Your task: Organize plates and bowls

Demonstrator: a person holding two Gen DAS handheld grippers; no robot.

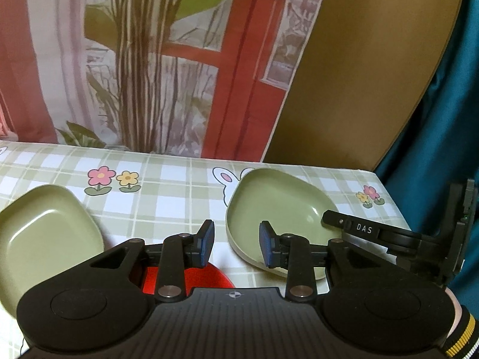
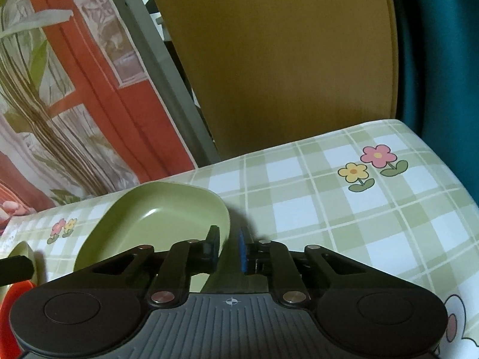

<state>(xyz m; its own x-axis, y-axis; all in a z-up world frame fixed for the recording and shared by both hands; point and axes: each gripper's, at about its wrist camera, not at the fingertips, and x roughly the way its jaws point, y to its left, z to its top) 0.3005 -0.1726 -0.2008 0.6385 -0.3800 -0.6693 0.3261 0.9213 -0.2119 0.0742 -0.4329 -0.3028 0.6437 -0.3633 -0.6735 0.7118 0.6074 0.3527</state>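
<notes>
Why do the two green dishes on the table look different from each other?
The right green dish has the right gripper shut on its rim; nothing touches the left green dish. The right green dish sits near the table's far right corner; the left green dish sits at the left edge of the view, partly cut off. Both are the same pale green with rounded corners and raised rims, on the checked tablecloth.

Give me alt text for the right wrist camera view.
The right gripper pinches the near rim of a green plate on a checked, flower-printed tablecloth. A painted backdrop stands behind.
</notes>
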